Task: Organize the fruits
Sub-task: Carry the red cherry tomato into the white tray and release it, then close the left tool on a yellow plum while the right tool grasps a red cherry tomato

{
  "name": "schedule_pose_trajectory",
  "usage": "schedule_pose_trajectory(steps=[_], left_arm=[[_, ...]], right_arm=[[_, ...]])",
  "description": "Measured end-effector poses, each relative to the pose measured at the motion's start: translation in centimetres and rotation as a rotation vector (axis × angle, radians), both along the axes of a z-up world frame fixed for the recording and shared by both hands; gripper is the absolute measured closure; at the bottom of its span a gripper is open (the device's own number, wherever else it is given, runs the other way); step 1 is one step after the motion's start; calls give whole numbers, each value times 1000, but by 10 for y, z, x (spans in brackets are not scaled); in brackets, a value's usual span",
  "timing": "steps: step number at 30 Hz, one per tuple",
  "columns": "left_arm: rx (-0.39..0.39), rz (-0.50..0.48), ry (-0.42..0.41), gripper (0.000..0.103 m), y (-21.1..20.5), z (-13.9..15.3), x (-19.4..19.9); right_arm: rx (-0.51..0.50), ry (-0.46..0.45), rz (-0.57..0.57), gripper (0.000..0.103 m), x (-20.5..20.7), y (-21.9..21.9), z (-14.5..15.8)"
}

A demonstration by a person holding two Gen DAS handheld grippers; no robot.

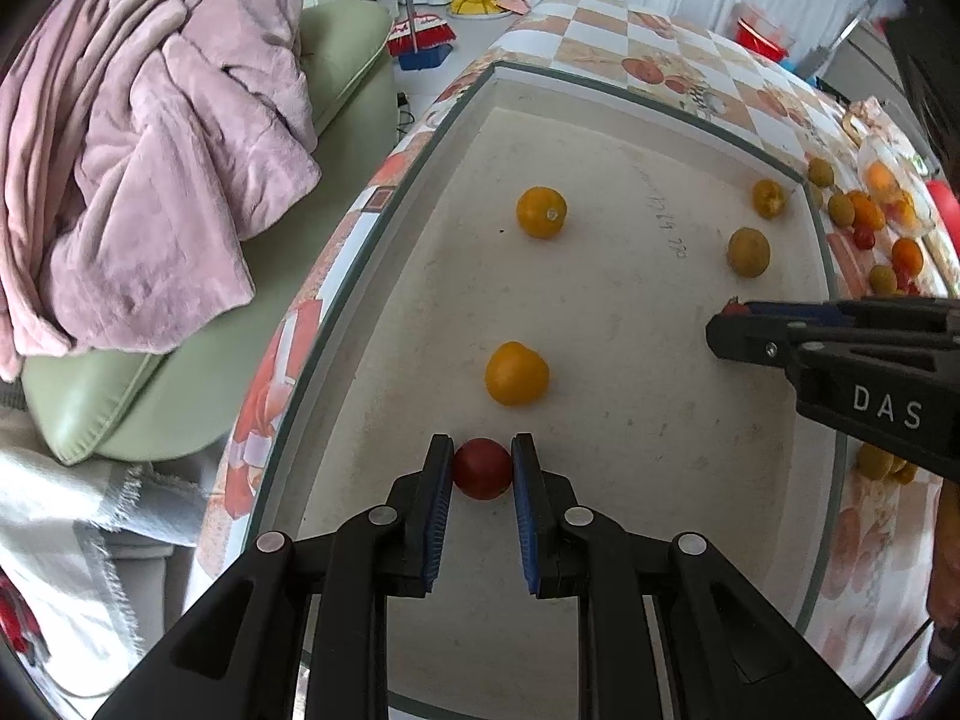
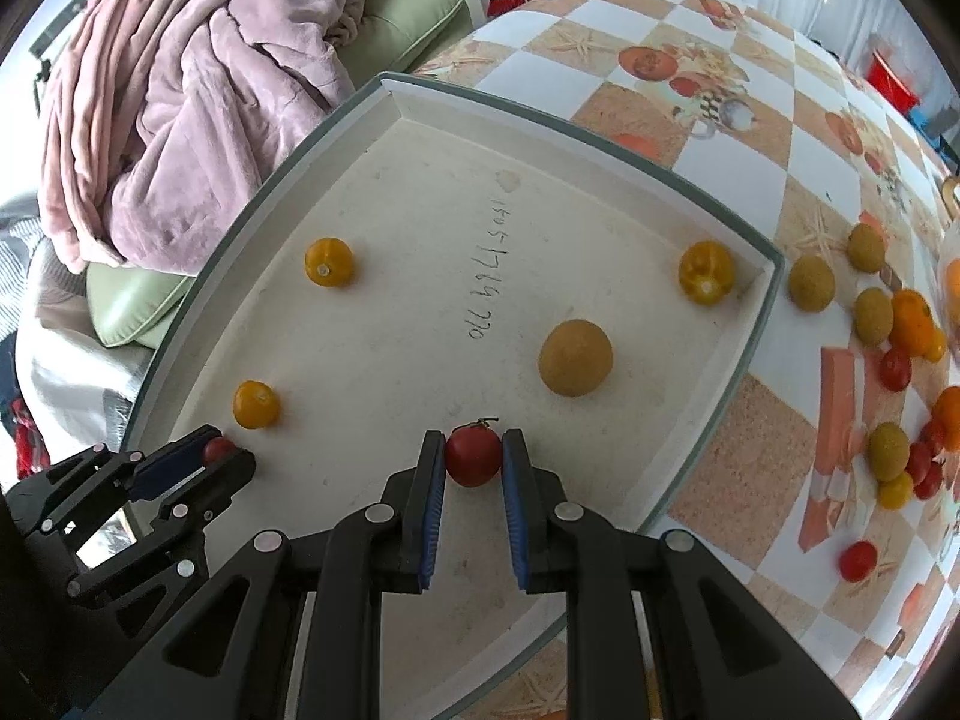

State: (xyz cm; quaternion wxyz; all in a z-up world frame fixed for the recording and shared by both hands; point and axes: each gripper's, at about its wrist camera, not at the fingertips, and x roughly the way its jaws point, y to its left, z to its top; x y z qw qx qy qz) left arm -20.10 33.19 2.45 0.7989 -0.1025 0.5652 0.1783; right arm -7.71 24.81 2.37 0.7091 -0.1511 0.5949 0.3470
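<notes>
The left gripper (image 1: 482,468) is clamped on a red cherry tomato (image 1: 482,468) above the floor of the shallow white tray (image 1: 630,312). The right gripper (image 2: 473,455) is clamped on a stemmed red tomato (image 2: 473,456), also over the tray floor. Three yellow tomatoes (image 2: 328,262) and a dull yellow-green fruit (image 2: 575,357) lie well apart inside the tray. The loose fruits (image 2: 888,324) lie on the checkered tablecloth (image 2: 690,138) beside the tray.

Both the left gripper (image 1: 482,471) and the right gripper (image 2: 473,456) are matte black plastic, with 2 flat fingers lined by ribbed blue pads (image 1: 527,504), round silver pivot pins, triangular cut-outs, and white letters "DAS" on the right one's side.
</notes>
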Motion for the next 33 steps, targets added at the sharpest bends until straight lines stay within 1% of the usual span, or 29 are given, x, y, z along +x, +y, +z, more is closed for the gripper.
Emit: schedule_pose_trajectory(steps=[4, 5, 6, 7, 8, 9, 10, 11, 13, 15, 16, 17, 18, 20, 22, 26, 27, 28, 29, 31, 33], left_arm=[[12, -8, 7, 81, 0, 0, 1], [12, -9, 8, 79, 1, 0, 1], [19, -8, 11, 73, 1, 0, 1], [25, -6, 14, 44, 1, 0, 0], [36, -2, 7, 24, 1, 2, -1], [58, 3, -16, 24, 0, 6, -3], [66, -2, -23, 24, 0, 7, -4], [62, -11, -15, 24, 0, 7, -3], [62, -15, 7, 24, -1, 4, -3], [58, -26, 13, 24, -3, 5, -2], [60, -31, 14, 24, -4, 5, -2], [63, -37, 14, 24, -6, 6, -1], [64, -45, 15, 24, -9, 8, 0], [66, -61, 13, 24, -15, 11, 3], [68, -84, 6, 24, -22, 15, 7], [68, -148, -21, 24, -40, 26, 17], [67, -162, -27, 24, -44, 28, 20], [66, -176, -32, 24, -48, 31, 23], [66, -192, -38, 24, -52, 33, 26], [63, -225, -50, 24, -63, 37, 32], [56, -257, -60, 24, -73, 40, 39]], right_arm=[[-1, -2, 8, 81, 1, -1, 1], [2, 1, 9, 80, 1, -1, 1], [6, 5, 7, 78, 1, -2, 2], [11, 8, 5, 73, 1, -2, 2], [21, 9, -2, 64, 0, -2, 4], [30, 6, -9, 59, 0, -3, 6], [38, 3, -14, 50, 0, -4, 8], [50, -2, -20, 45, 0, -6, 11], [68, -1, -27, 42, 1, -8, 16], [78, 5, -35, 34, 1, -11, 20], [84, 3, -42, 26, 1, -12, 22], [95, -3, -52, 22, 2, -16, 27], [104, -6, -63, 22, 3, -20, 31], [117, 1, -89, 18, 6, -28, 36], [132, 17, -108, 18, 8, -39, 40], [152, 4, -162, 16, 8, -74, 48], [154, 7, -180, 15, 8, -85, 49], [154, 14, -194, 6, 7, -94, 48], [154, 27, -212, 0, 6, -107, 46], [141, 39, -237, 0, 1, -127, 44], [103, 27, -260, 0, -6, -150, 41]])
